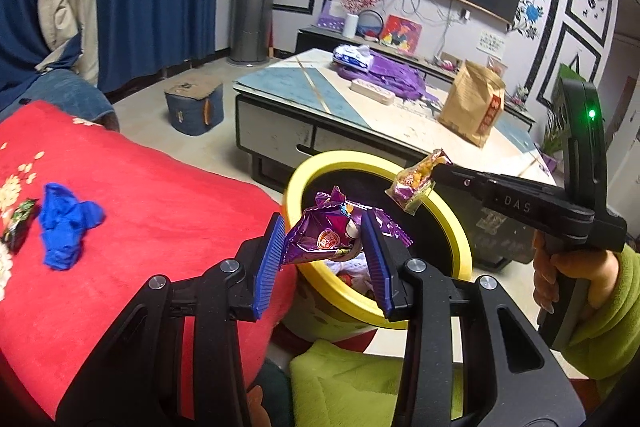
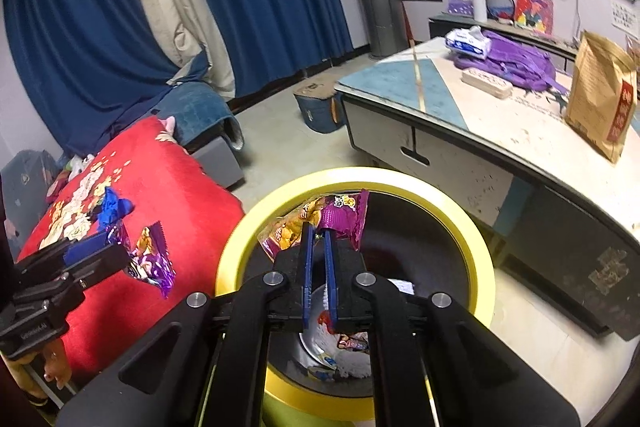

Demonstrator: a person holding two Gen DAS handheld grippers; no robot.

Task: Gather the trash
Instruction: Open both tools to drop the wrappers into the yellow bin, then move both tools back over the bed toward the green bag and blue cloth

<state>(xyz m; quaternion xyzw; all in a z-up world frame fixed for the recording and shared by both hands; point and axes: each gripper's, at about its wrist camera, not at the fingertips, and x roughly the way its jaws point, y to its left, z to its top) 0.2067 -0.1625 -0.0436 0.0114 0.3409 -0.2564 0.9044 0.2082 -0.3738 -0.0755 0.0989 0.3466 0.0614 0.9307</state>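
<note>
My left gripper (image 1: 326, 227) is shut on a crumpled purple wrapper (image 1: 320, 233), held at the near rim of the yellow-rimmed bin (image 1: 456, 227). It also shows in the right wrist view (image 2: 100, 243) with the purple wrapper (image 2: 152, 259) over the red blanket (image 2: 132, 195). My right gripper (image 2: 316, 231) is shut on an orange-and-purple snack packet (image 2: 320, 217) above the bin opening (image 2: 240, 239). In the left wrist view the right gripper (image 1: 436, 169) holds the packet (image 1: 416, 181) over the bin's far rim. A blue glove (image 1: 66, 229) and a dark wrapper (image 1: 18, 223) lie on the blanket (image 1: 160, 187).
A low table (image 1: 304, 95) stands beyond the bin with a brown paper bag (image 1: 476, 103), a purple backpack (image 1: 392, 75) and a tissue pack (image 1: 354, 55). A denim stool (image 1: 194, 103) sits on the floor. Trash lies in the bin's bottom (image 2: 352, 347).
</note>
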